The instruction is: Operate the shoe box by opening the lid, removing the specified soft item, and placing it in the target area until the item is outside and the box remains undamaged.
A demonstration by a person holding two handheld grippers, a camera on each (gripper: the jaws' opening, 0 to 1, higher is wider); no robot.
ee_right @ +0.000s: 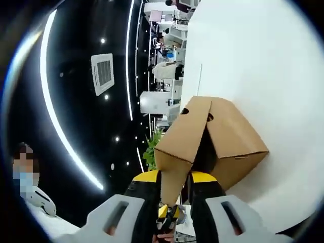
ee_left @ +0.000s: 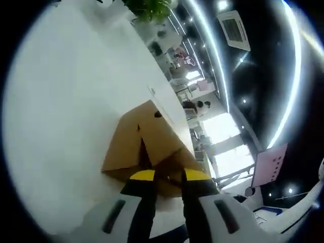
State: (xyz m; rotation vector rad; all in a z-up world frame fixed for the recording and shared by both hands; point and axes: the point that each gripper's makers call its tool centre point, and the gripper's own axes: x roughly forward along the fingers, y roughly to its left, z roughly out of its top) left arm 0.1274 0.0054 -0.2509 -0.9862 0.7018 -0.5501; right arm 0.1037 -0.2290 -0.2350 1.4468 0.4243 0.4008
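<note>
A brown cardboard shoe box lies on the white table, rolled sideways in both views. Its lid is raised a little, leaving a dark gap between lid and base. My left gripper has its yellow-tipped jaws on either side of the lid's edge, shut on it. In the right gripper view the box base and the lifted lid part around a dark opening. My right gripper is shut on the lid's hanging front flap. What is inside the box is hidden.
The table stretches wide and white around the box. A green plant stands at the table's far end. Desks and office clutter lie beyond the edge, under a dark ceiling with light strips. A person in white stands at the left.
</note>
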